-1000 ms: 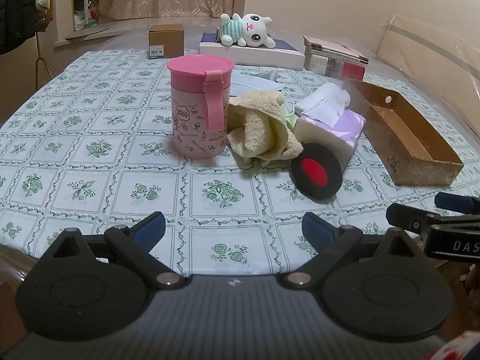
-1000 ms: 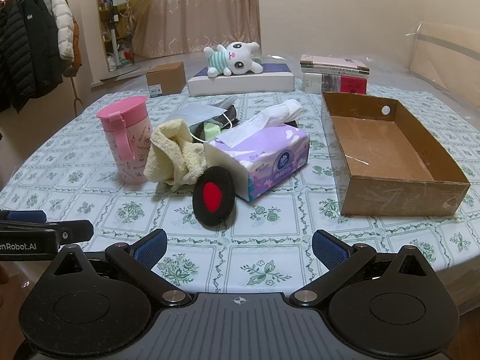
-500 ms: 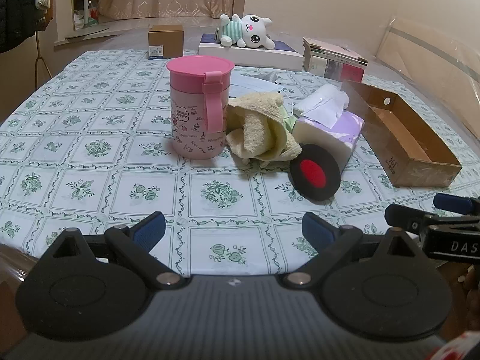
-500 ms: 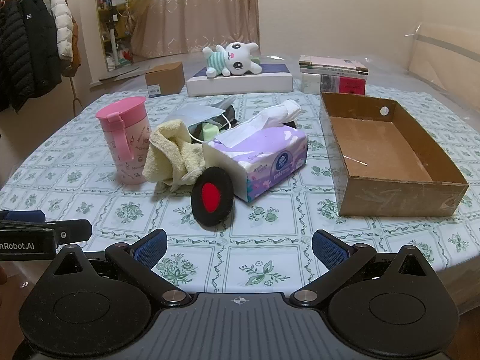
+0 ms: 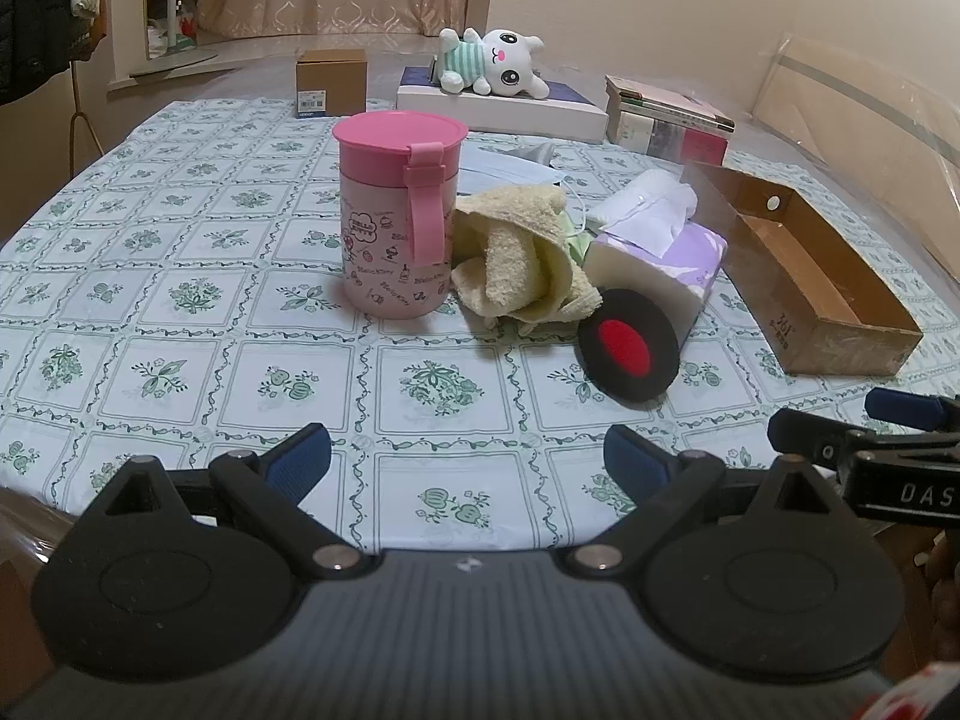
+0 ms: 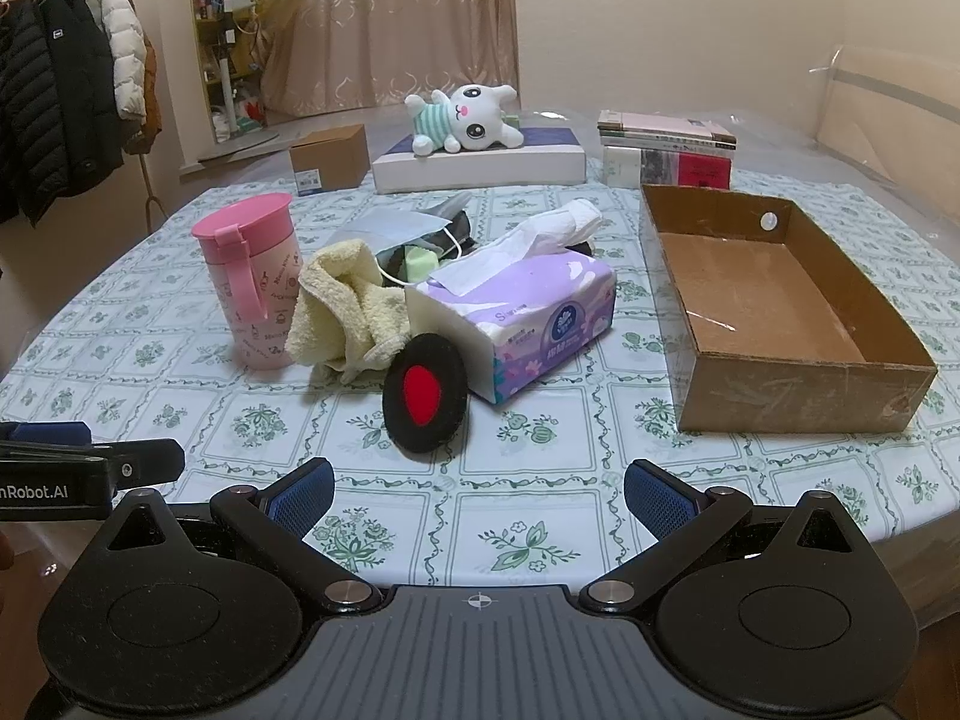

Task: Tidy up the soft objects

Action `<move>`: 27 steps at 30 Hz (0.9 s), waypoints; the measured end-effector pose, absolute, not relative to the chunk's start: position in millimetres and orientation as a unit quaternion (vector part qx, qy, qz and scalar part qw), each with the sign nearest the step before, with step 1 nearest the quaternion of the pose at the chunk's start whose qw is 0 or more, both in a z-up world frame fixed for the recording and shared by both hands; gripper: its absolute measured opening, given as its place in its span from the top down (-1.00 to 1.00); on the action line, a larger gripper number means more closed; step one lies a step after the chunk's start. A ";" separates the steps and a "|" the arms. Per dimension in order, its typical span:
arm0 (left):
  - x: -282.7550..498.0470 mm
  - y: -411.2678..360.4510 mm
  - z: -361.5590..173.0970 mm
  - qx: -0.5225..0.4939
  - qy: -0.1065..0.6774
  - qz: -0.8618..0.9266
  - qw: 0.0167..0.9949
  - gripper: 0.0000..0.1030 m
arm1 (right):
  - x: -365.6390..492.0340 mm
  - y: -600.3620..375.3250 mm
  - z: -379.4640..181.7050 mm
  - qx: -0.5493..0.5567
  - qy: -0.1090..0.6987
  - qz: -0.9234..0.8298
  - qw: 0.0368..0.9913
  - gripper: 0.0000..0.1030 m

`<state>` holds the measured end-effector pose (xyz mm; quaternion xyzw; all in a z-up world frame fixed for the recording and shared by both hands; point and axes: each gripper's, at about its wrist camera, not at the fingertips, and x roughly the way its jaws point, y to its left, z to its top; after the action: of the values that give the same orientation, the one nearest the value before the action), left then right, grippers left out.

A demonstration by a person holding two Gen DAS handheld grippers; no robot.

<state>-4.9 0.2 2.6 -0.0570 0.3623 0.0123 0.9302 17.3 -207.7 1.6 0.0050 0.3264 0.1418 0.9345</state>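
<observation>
Nearest the cameras, the left gripper [image 5: 467, 459] and the right gripper [image 6: 479, 495] are hovering over the near edge of the tabletop [image 6: 540, 516], each with its fingers spread wide apart and gripping nothing. Just beyond them, a black pad with a red centre [image 6: 425, 393] is leaning against a purple tissue pack [image 6: 528, 324]. A crumpled yellow towel [image 6: 345, 312] is lying between that pack and a pink lidded cup [image 6: 252, 285], touching both. To the right, a cardboard box [image 6: 798, 396] is sitting open. Farthest back, a plush bunny [image 6: 465, 119] is lying on a flat white box [image 6: 480, 168], beside stacked books [image 6: 666, 147].
</observation>
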 end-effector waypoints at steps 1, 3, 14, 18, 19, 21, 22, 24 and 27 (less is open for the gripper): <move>-4.7 0.4 2.4 -0.057 0.362 0.012 0.930 -0.88 | 17.4 -208.1 1.5 0.005 0.326 0.142 0.935 -0.99; -4.7 -0.3 2.4 -0.058 0.363 0.012 0.930 -0.88 | 17.5 -207.8 1.2 0.005 0.327 0.142 0.935 -0.99; -4.5 -0.5 1.9 -0.059 0.363 0.012 0.930 -0.88 | 17.7 -207.6 0.9 0.005 0.326 0.142 0.935 -0.99; -4.5 -1.0 1.9 -0.059 0.363 0.011 0.930 -0.88 | 18.0 -207.5 0.7 0.005 0.327 0.142 0.934 -0.99; -4.5 -0.5 1.9 -0.059 0.363 0.012 0.930 -0.88 | 18.0 -207.5 0.6 0.005 0.327 0.142 0.934 -0.99; -4.5 -0.9 1.9 -0.059 0.363 0.012 0.930 -0.88 | 18.1 -207.3 0.5 0.005 0.326 0.142 0.935 -0.99; -4.4 -0.4 1.9 -0.059 0.363 0.012 0.930 -0.88 | 18.2 -207.6 0.4 0.005 0.326 0.142 0.934 -0.99; -4.2 -1.5 1.5 -0.060 0.364 0.012 0.929 -0.88 | 18.4 -207.3 0.2 0.005 0.326 0.142 0.935 -0.99; -4.1 -1.4 1.2 -0.061 0.364 0.011 0.929 -0.88 | 18.9 -206.9 0.1 0.004 0.327 0.142 0.934 -0.99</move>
<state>-4.1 -1.4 1.2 -0.0605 0.3640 0.0112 0.9294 18.9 -206.9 0.1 0.0044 0.3273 0.1417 0.9342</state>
